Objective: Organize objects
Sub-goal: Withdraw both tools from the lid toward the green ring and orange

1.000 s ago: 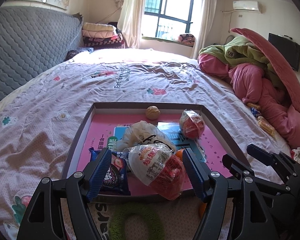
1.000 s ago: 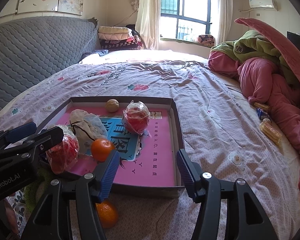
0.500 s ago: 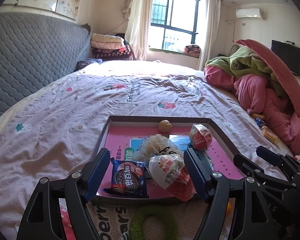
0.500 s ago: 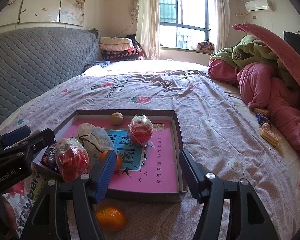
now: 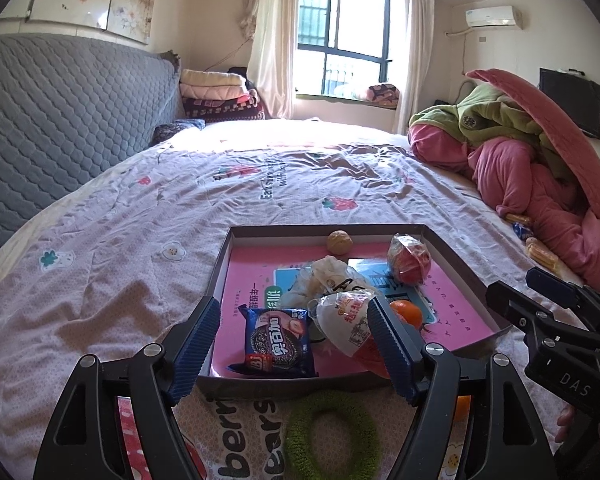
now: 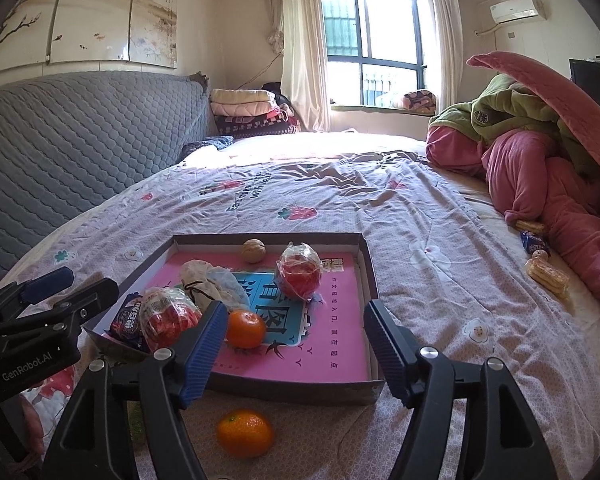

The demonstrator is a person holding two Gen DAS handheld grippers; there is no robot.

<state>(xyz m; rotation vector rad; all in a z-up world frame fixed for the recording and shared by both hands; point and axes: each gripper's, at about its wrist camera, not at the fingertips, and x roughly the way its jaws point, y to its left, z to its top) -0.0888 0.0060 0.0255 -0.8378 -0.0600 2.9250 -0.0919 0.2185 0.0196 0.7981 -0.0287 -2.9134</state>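
Both tongs drawn back toward bed's near edge since earlier frame; snack bag now lying in tray beside cookie packet, apparently just dropped; left tongs released, empty; right tongs spread, empty, above loose orange on bed just outside tray; likely next pick; green ring also outside.

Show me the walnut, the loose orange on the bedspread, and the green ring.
walnut (image 6: 253,251), right wrist view, shell centre.
loose orange (image 6: 244,433), right wrist view, middle of peel.
green ring (image 5: 300,418), left wrist view, left band.
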